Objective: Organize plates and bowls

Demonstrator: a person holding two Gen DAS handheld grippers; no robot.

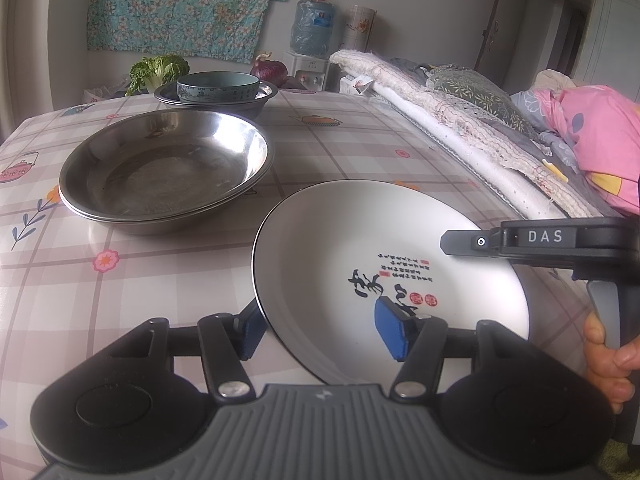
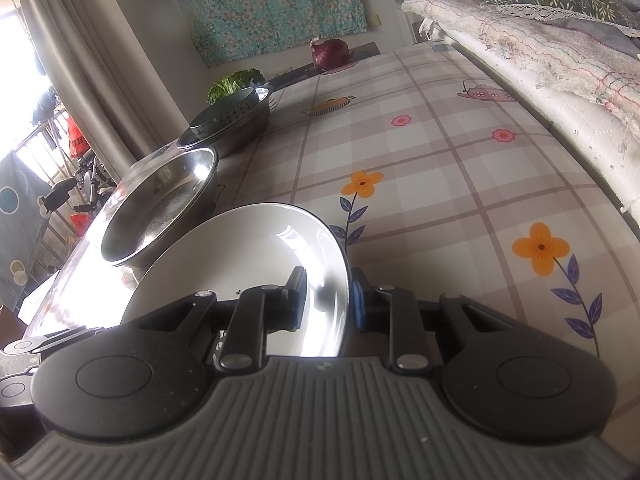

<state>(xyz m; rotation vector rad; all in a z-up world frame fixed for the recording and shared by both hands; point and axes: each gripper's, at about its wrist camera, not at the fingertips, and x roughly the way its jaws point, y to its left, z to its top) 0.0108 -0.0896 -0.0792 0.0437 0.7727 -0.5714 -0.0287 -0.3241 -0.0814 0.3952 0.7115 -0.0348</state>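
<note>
A white plate with black calligraphy (image 1: pixel 360 248) is held tilted above the table. My left gripper (image 1: pixel 320 330) stands open around its near rim, one blue pad under the rim and one on the inside; the pads do not pinch it. My right gripper (image 2: pixel 330 300) is shut on the plate's (image 2: pixel 248 264) right rim. The right gripper also shows in the left wrist view (image 1: pixel 460 242). Stacked steel basins (image 1: pixel 168 168) lie to the left. Behind them a blue patterned bowl (image 1: pixel 218 86) sits in another steel basin (image 1: pixel 248 106).
The table has a checked floral cloth (image 1: pixel 340 140). A purple cabbage (image 1: pixel 269 70) and leafy greens (image 1: pixel 158 70) lie at the far edge. Folded bedding (image 1: pixel 460 120) runs along the table's right side.
</note>
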